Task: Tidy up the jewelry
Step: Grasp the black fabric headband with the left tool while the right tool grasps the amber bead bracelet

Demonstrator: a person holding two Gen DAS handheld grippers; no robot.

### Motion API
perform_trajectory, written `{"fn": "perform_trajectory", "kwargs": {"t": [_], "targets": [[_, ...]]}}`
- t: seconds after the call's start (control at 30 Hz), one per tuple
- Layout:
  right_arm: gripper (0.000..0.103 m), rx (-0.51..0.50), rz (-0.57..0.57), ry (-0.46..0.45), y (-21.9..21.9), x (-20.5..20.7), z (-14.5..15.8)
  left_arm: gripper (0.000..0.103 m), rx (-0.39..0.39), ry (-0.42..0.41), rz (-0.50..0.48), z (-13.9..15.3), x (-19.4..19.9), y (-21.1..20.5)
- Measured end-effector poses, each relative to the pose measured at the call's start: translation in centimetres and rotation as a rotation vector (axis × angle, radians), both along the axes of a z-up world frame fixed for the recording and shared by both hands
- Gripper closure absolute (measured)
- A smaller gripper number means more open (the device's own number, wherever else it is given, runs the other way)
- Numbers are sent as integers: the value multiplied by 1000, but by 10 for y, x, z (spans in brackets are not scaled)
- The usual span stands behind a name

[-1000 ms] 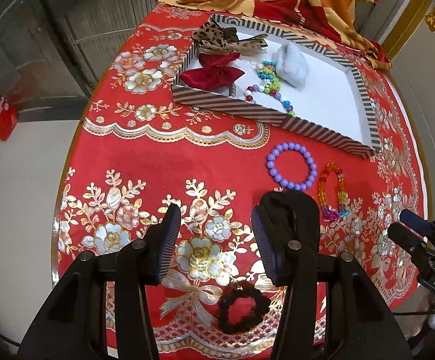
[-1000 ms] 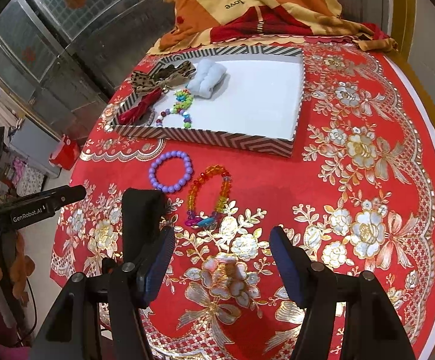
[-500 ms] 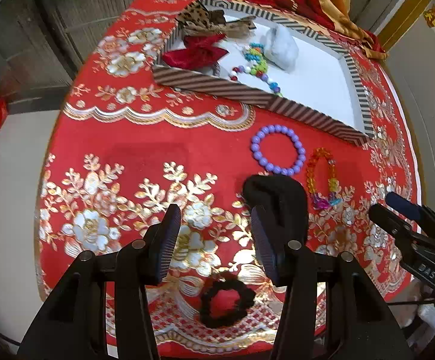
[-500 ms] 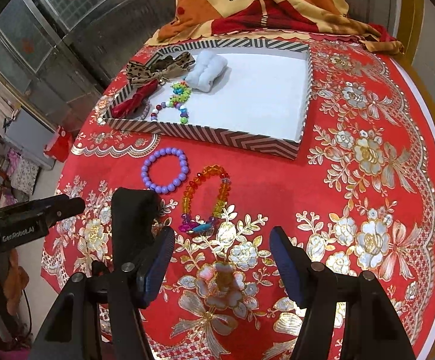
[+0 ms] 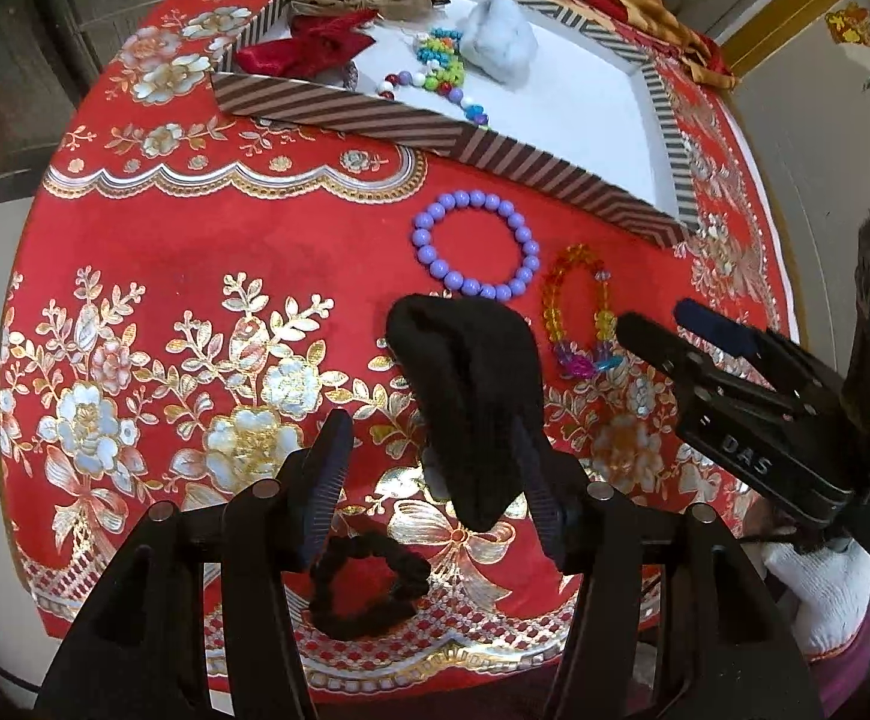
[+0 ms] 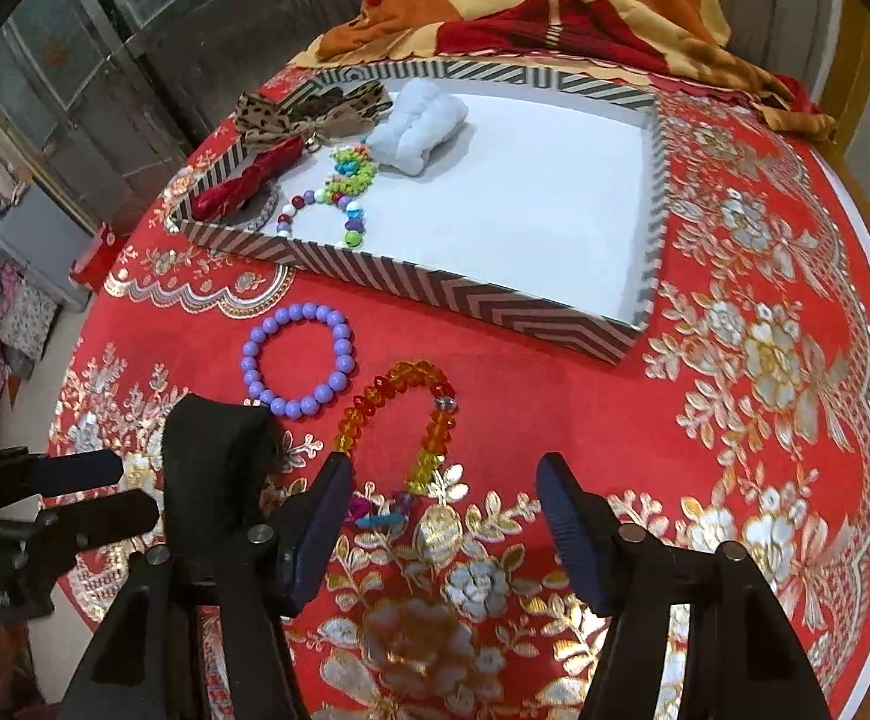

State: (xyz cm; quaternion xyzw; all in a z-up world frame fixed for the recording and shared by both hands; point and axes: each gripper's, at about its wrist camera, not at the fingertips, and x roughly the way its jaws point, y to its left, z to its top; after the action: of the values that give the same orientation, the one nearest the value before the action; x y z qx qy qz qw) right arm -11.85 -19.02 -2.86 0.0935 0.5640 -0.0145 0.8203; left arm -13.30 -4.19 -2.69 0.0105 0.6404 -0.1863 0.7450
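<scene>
Red floral cloth covers the counter point(image 6: 615, 420), with the striped tray point(image 6: 435, 294) toward the upper frame. Below it lie the purple bracelet point(image 6: 300, 360) and amber bracelet point(image 6: 399, 420). Left gripper point(image 5: 429, 474) jaws are opening over the black scrunchie point(image 5: 369, 582); right gripper point(image 6: 444, 516) jaws are closing, empty, near the amber bracelet.

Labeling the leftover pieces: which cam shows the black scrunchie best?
Left wrist view: the black scrunchie lies on the red tablecloth near its front edge, its whole ring visible except a bit behind a finger of the left gripper. The right wrist view does not show it.
</scene>
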Motion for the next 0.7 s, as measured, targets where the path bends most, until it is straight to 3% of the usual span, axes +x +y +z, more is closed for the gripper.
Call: {"fn": "perform_trajectory", "kwargs": {"t": [0.13, 0.5, 0.7], "targets": [[52, -25, 16, 9, 5, 9, -9, 49, 22, -1, 0, -2, 1, -2], [54, -88, 25, 26, 2, 15, -23, 49, 36, 8, -1, -7, 4, -9], [54, -61, -1, 32, -9, 13, -24, 49, 28, 23, -1, -10, 7, -15]]}}
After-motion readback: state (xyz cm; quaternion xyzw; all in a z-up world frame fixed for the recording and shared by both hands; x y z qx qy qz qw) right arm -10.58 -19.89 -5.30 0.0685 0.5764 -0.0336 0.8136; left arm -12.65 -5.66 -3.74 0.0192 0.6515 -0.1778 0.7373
